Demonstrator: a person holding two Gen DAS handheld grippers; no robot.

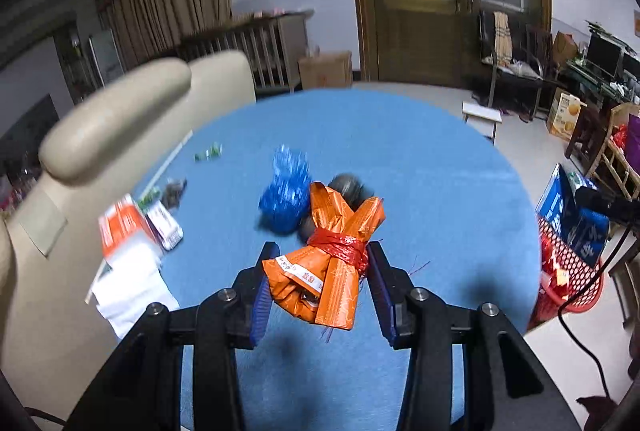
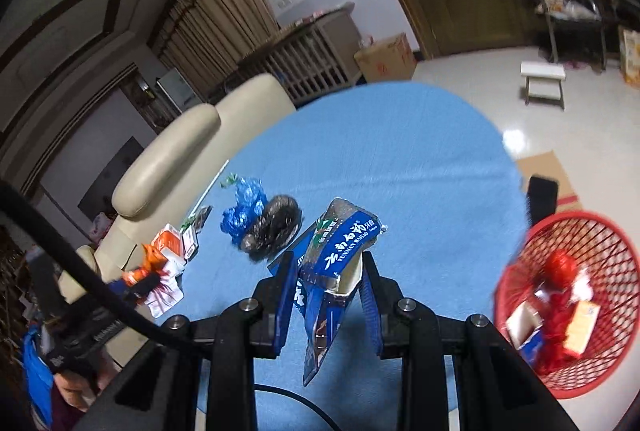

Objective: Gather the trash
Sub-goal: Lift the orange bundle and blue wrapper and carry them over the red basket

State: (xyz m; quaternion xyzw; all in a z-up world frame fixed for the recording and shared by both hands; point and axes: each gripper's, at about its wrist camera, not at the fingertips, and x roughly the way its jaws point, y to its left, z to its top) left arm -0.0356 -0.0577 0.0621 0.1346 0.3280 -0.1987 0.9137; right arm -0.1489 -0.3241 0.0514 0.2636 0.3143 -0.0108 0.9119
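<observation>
Above the bench (image 2: 420,159), both tools are loaded: left tool (image 1: 318,285) grips the orange bundle (image 1: 328,263), right tool (image 2: 326,285) the blue carton (image 2: 336,263). Swing right over the red basket (image 2: 568,239) first, then release low.

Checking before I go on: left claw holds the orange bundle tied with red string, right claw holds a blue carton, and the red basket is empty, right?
Not quite. The right wrist view shows the red basket already holds trash. The rest stands.
</observation>
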